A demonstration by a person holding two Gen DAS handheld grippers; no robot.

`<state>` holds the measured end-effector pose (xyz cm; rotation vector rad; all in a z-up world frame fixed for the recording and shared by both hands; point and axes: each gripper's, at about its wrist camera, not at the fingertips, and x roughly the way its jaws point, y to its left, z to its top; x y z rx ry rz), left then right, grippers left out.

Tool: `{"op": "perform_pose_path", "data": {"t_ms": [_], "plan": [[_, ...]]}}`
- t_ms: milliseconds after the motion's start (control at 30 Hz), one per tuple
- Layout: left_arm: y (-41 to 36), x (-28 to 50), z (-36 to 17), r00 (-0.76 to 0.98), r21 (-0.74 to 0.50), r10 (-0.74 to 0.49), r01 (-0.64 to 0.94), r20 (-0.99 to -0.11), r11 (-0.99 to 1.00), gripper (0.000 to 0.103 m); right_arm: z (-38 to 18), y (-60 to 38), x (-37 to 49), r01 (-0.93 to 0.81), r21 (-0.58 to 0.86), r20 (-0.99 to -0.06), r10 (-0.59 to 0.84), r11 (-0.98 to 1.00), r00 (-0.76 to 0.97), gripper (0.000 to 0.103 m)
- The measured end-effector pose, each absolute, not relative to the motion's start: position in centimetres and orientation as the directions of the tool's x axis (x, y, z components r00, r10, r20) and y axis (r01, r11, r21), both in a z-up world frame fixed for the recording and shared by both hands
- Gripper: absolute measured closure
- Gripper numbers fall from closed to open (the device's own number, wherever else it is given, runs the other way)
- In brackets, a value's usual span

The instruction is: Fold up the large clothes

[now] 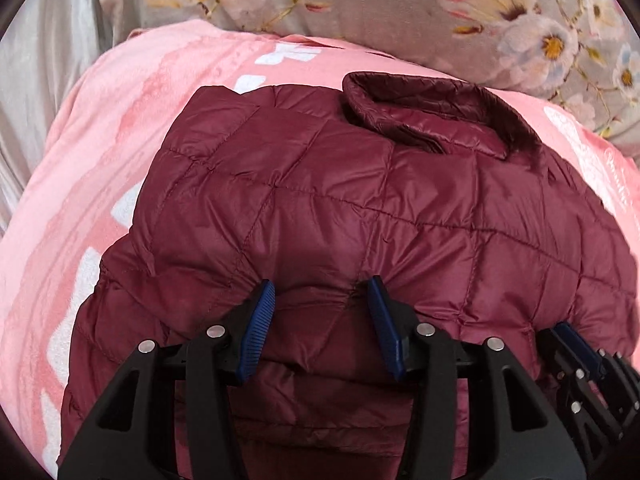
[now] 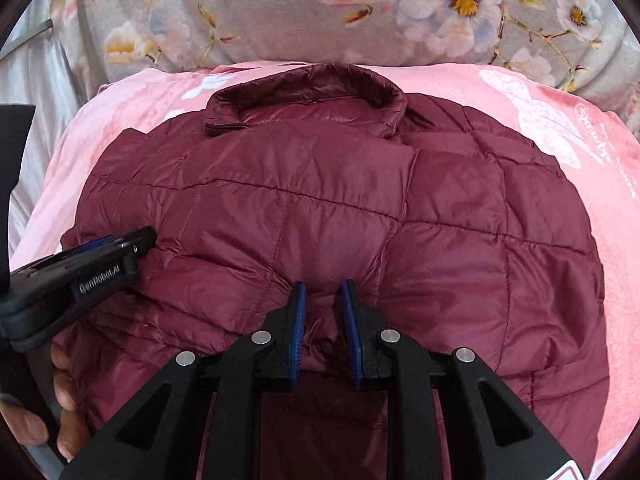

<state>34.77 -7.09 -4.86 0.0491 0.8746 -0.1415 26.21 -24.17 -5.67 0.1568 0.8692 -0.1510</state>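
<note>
A maroon quilted jacket (image 1: pixel 340 200) (image 2: pixel 340 208) lies spread on a pink blanket (image 1: pixel 120 140), with its collar (image 1: pixel 432 120) (image 2: pixel 312 96) at the far side. At the jacket's near edge, my left gripper (image 1: pixel 321 282) is shut on a thick bunched fold of the padding. It also shows in the right wrist view as the left gripper (image 2: pixel 120 244), its tips sunk into the fabric. Just to the right, my right gripper (image 2: pixel 323 283) (image 1: pixel 568 332) has its jaws narrowly apart. A puff of jacket sits between them without being squeezed.
The pink blanket (image 2: pixel 560 140) rests on a grey floral bedsheet (image 1: pixel 380 0) (image 2: pixel 240 12) that runs across the far side. Shiny grey cloth (image 1: pixel 48 80) lies at the left. A person's hand (image 2: pixel 60 380) holds the left gripper's handle at the lower left.
</note>
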Motion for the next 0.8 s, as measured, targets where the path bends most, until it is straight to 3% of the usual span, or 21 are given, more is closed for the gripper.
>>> {"op": "perform_pose_path", "data": {"t_ms": [800], "plan": [[-8.1, 33.9, -6.3, 0.69, 0.073, -0.044, 0.139, -0.723, 0.988, 0.056, -6.6, -23.5, 26.4, 0.198, 0.007, -0.751, -0.126, 0.98, 0.648, 0.083]]}}
